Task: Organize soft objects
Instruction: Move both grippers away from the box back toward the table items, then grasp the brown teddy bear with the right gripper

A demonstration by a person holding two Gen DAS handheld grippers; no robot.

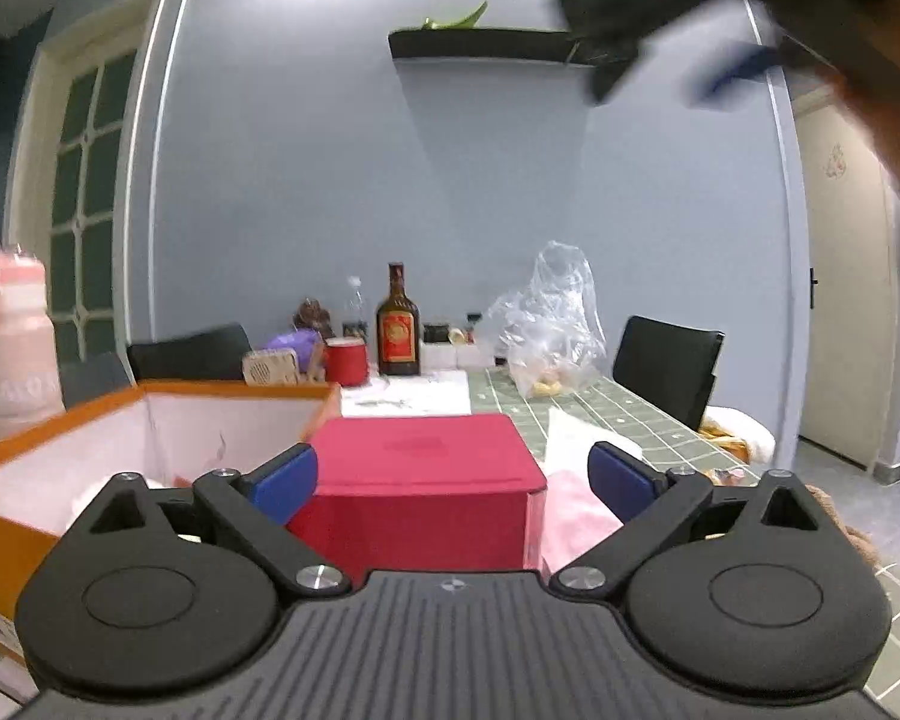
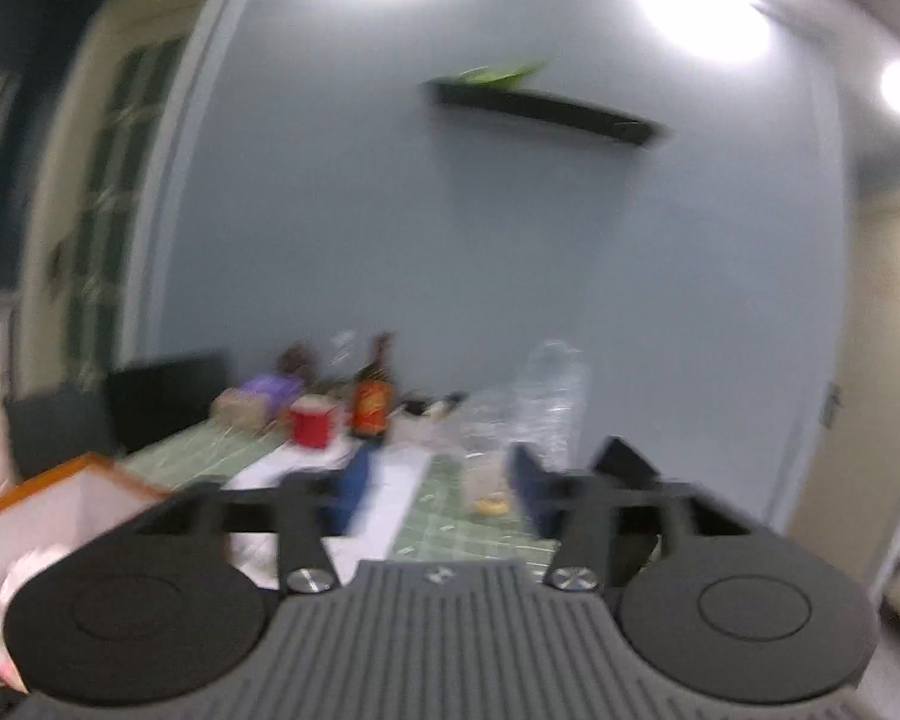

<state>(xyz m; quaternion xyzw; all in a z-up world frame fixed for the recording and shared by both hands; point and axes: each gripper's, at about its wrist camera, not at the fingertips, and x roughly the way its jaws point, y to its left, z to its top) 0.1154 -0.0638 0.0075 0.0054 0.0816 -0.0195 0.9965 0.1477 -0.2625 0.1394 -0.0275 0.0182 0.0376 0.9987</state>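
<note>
over the table [image 1: 630, 414], both grippers' jaws gape wide, empty.

Both wrist views face the blue wall [image 1: 306, 180] across the table [image 1: 630, 420].

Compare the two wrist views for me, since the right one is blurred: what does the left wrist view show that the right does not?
Only the left wrist view shows the red box straight ahead between the open jaws of the left gripper, the pink cloth beside the box, and the right gripper blurred at the top. Only the right wrist view shows the right gripper's own open jaws with nothing between them. Both show the orange-rimmed box, red mug, brown bottle and plastic bag.
</note>
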